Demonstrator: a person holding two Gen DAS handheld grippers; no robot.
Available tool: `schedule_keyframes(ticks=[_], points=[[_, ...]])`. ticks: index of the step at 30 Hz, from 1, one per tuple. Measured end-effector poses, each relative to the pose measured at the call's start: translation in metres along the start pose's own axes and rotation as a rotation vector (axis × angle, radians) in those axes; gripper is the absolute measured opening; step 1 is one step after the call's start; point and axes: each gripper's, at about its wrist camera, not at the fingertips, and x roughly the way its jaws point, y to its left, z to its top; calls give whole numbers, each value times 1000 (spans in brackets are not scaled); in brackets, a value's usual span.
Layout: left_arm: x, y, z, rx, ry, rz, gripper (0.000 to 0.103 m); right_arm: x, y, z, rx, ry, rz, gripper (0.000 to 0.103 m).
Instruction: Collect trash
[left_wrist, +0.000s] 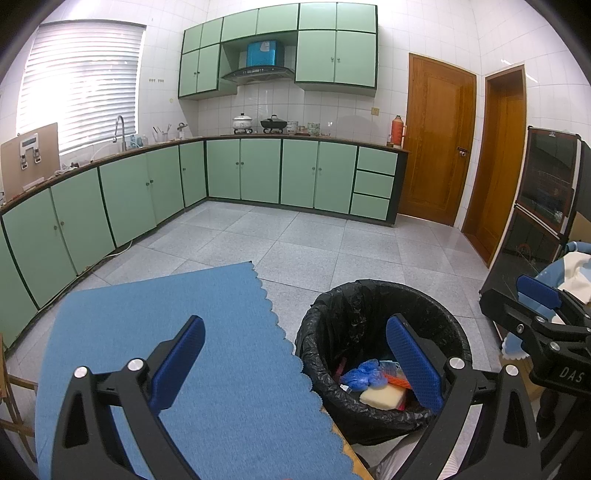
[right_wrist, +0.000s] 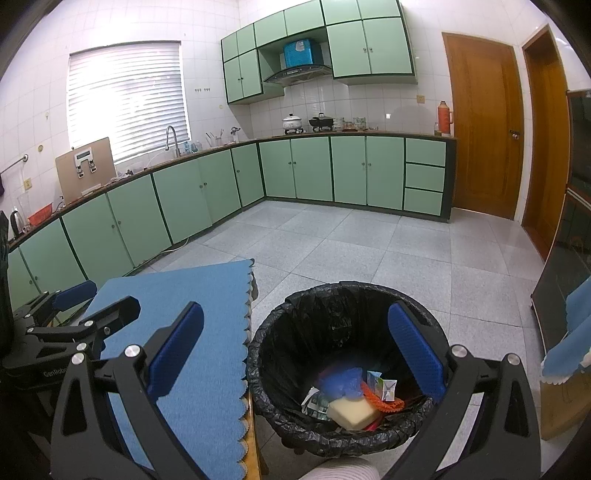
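Two claws, left claw (left_wrist: 295, 360) and right claw (right_wrist: 295, 350), both released, holding nothing. Trash (right_wrist: 351, 400) lies inside bin (right_wrist: 343, 295), lower centre, beside blue-clothed desk (right_wrist: 207, 332).

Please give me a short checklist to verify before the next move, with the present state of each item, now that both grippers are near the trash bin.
1. Left gripper empty, jaws open: ok.
2. Right gripper empty, jaws open: ok.
3. Trash bin upright, black liner over the rim: ok.
4. Trash inside the bin, such as the yellow sponge and blue glove: ok.
5. Blue mat free of trash in its visible part: ok.
6. More trash elsewhere, behind the grippers: cannot tell.
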Motion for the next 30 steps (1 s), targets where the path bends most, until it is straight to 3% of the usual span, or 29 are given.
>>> schedule_keyframes(ticks=[30], points=[[2, 4, -4, -6, 12, 4, 97, 5, -5, 1, 6, 9, 5, 97]])
